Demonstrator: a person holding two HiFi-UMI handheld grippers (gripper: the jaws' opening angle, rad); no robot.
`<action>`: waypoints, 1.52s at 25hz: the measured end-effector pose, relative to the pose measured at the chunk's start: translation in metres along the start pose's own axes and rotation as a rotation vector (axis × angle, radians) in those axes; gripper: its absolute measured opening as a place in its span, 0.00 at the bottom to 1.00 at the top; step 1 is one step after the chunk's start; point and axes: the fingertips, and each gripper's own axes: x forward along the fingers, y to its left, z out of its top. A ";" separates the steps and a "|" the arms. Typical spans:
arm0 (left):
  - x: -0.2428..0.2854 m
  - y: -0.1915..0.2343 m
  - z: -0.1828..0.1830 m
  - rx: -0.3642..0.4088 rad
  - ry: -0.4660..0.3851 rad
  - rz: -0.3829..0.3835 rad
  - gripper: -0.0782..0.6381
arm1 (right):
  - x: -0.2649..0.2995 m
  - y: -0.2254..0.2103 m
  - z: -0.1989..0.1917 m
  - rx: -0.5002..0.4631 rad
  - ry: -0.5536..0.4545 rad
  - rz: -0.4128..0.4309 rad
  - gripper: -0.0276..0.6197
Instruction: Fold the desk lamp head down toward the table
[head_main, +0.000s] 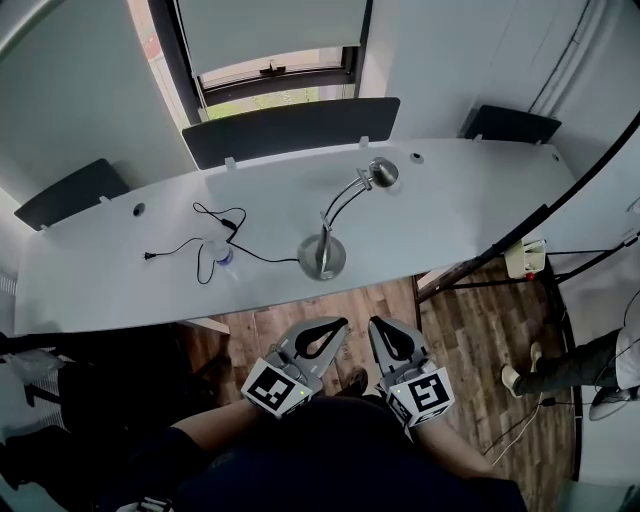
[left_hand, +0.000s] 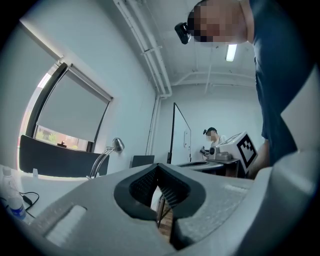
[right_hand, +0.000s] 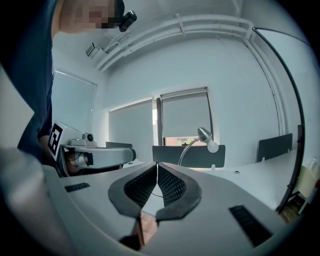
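So the desk lamp (head_main: 325, 245) sits about mid-tabletop (head_main: 450, 215), round base (head_main: 322, 258) flat on the white surface. Its curved neck rises up and to the right, and the lamp head (head_main: 382, 173) is raised well clear of the surface, not folded down at all. A black cable (head_main: 215, 225) snakes around to the left of the base, with what looks like a small clear bottle (head_main: 218, 252) next to it (too blurry to be sure).

Both claws are on the near side of the tabletop edge, over the wooden floor (head_main: 330, 320), side by side and well apart from the lamp. The left claw (head_main: 343, 322) is fully pinched together with nothing in it, and the right claw (head_main: 375, 322) is also closed up and empty. Both point toward the lamp. A dark divider panel (head_main: 290, 130) stands along the far edge, under the window (head_main: 275, 70).
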 end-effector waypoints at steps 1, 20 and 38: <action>0.004 0.002 0.000 0.004 0.003 0.009 0.12 | 0.003 -0.005 0.001 0.001 -0.003 0.009 0.06; 0.070 0.019 -0.017 0.026 0.023 0.253 0.12 | 0.020 -0.079 0.004 -0.050 -0.033 0.211 0.06; 0.056 0.135 -0.041 0.056 0.106 0.176 0.12 | 0.111 -0.063 0.027 -0.173 0.015 0.105 0.09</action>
